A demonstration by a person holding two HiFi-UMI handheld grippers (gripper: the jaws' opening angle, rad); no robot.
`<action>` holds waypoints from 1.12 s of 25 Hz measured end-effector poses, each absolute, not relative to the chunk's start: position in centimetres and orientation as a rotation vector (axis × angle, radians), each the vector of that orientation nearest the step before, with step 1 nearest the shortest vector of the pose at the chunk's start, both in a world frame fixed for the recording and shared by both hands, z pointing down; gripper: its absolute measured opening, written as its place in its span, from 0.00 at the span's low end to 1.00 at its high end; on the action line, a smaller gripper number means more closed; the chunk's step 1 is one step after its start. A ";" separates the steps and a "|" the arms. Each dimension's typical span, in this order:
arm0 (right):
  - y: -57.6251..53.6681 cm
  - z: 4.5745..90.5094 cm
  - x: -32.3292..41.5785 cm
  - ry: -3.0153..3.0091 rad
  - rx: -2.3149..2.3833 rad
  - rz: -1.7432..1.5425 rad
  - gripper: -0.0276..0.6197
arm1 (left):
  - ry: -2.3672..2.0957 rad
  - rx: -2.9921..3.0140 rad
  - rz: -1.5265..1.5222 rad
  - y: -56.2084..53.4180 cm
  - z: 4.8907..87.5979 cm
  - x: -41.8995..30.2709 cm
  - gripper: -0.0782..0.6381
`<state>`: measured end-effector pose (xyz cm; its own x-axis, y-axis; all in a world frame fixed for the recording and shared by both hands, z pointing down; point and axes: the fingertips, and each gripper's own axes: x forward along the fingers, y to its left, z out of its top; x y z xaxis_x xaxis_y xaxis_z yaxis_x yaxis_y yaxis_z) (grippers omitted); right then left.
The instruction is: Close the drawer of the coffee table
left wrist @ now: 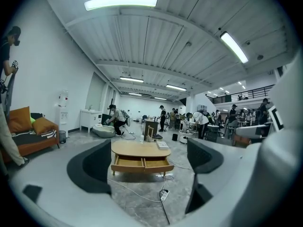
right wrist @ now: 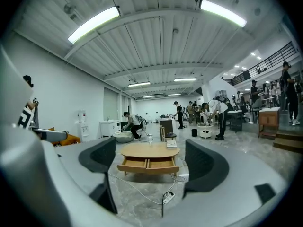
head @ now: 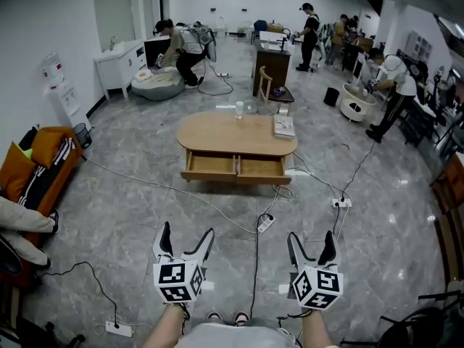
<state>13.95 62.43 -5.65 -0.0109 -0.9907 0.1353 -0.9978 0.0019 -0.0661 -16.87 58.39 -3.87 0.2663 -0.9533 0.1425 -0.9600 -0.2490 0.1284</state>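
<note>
Ahead, well apart, the desk (head: 232,130) holds its open drawer (head: 235,167) crosswise, equally far from left tool (head: 188,230) and right tool (head: 311,235), both spread, empty.

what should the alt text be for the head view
A wooden coffee table stands on a grey floor with its drawer pulled open toward the camera. In the foreground, well short of it, the left gripper and right gripper point at the table, both open and empty. Cables cross the floor and people work in the background.
</note>
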 end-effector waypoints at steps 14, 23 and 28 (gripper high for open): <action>62.6 -5.6 12.7 -2.157 2.237 0.179 0.95 | -1.771 2.389 0.048 57.9 -4.0 -18.4 0.91; 63.0 -5.2 11.4 -2.117 2.290 0.184 0.95 | -1.710 2.410 0.059 57.4 -3.0 -19.9 0.92; 63.3 -4.6 11.0 -2.087 2.304 0.202 0.95 | -1.721 2.384 0.059 56.9 -2.2 -21.3 0.92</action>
<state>10.98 63.31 -4.58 0.0942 -0.9891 0.1135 -0.9925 -0.1022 -0.0670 -21.28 56.92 -2.18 0.3209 -0.9353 0.1492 -0.9433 -0.3016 0.1384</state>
